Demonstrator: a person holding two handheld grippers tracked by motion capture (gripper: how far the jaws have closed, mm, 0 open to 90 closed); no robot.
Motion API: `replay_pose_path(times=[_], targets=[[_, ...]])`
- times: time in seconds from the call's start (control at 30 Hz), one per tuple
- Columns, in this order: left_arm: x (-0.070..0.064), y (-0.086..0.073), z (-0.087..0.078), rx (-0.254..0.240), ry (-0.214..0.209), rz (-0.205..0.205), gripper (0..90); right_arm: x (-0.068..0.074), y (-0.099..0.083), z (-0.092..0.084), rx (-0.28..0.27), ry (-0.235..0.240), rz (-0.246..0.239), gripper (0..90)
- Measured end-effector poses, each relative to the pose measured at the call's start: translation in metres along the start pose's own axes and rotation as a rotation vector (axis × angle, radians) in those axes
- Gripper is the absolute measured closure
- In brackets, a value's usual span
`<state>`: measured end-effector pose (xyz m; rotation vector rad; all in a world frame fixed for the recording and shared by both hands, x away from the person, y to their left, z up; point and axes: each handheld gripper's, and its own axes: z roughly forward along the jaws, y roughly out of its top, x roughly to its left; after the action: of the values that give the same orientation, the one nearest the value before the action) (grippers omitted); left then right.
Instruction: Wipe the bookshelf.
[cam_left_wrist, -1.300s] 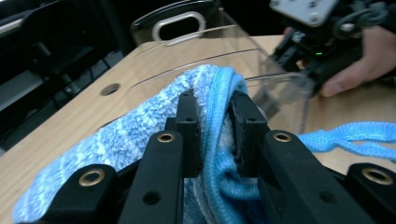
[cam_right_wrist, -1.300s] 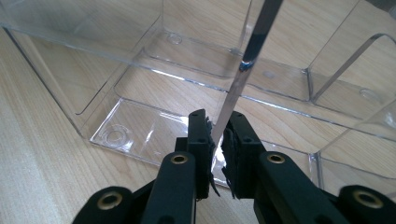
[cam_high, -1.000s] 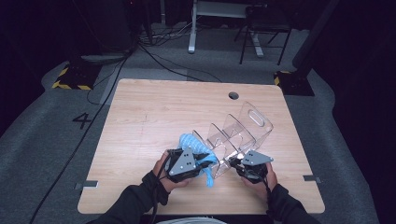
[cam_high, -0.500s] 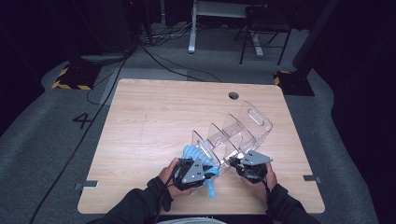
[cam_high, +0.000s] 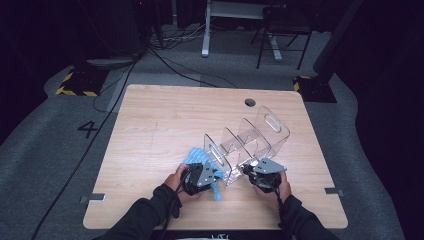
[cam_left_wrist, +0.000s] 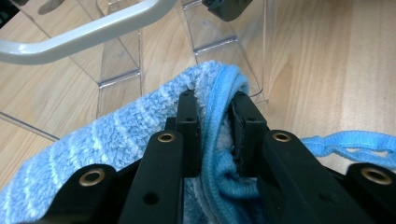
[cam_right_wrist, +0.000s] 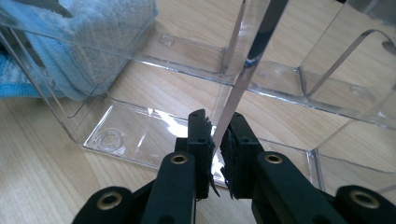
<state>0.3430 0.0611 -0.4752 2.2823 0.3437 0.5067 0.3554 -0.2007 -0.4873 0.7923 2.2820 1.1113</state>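
A clear acrylic organizer (cam_high: 247, 142) with several dividers stands on the wooden table (cam_high: 165, 125), running from near the front toward the back right. My left gripper (cam_high: 212, 175) is shut on a folded blue striped cloth (cam_left_wrist: 116, 135), pressed against the organizer's near end panel (cam_high: 216, 154). In the left gripper view the cloth's thick hem (cam_left_wrist: 219, 116) is pinched between the jaws at the clear wall's base. My right gripper (cam_right_wrist: 215, 135) is shut on the edge of a clear divider wall (cam_right_wrist: 243, 79); in the high view it (cam_high: 250, 169) sits at the organizer's front right side.
A round cable hole (cam_high: 249, 102) lies near the table's back edge. A loose blue loop of the cloth (cam_left_wrist: 355, 140) trails on the wood to the right. Cables (cam_high: 165, 65) and a chair base (cam_high: 280, 45) lie on the floor beyond the table.
My left gripper has carried the blue cloth rightward, up against the organizer's near end. The right gripper has kept its hold on the divider wall.
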Motion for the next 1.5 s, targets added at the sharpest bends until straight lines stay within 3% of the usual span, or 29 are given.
replay_pose_path(times=[0.2, 0.37, 0.5, 0.6, 0.8, 0.97, 1.07, 1.33, 1.5], targets=[[0.01, -0.005, 0.001, 0.02, 0.034, -0.019, 76.4, 0.001, 0.004, 0.006, -0.01, -0.006, 0.015, 81.9], [0.018, -0.009, 0.0, 0.021, 0.051, -0.044, 76.3, 0.002, 0.005, 0.002, -0.017, 0.013, -0.01, 75.7], [0.02, -0.009, -0.001, 0.024, 0.059, -0.048, 76.4, -0.003, 0.004, -0.011, -0.027, 0.059, -0.02, 71.2], [0.02, -0.008, -0.002, 0.021, 0.056, -0.051, 76.3, -0.012, -0.002, -0.029, -0.037, 0.058, -0.025, 70.5], [0.024, -0.007, -0.013, -0.015, 0.066, -0.074, 76.3, -0.041, -0.011, -0.053, -0.07, -0.03, 0.034, 69.9], [0.03, -0.006, -0.026, -0.062, 0.084, -0.107, 76.2, -0.055, -0.018, -0.052, -0.055, -0.083, 0.058, 67.1], [0.032, -0.006, -0.031, -0.084, 0.091, -0.121, 76.1, -0.059, -0.018, -0.048, -0.059, -0.088, 0.069, 66.1], [0.02, 0.004, -0.042, -0.139, 0.055, -0.086, 76.2, -0.06, -0.014, -0.031, -0.043, -0.079, 0.065, 65.7], [0.003, 0.015, -0.045, -0.175, -0.013, -0.068, 76.1, -0.059, -0.013, -0.023, -0.034, -0.08, 0.066, 67.0]])
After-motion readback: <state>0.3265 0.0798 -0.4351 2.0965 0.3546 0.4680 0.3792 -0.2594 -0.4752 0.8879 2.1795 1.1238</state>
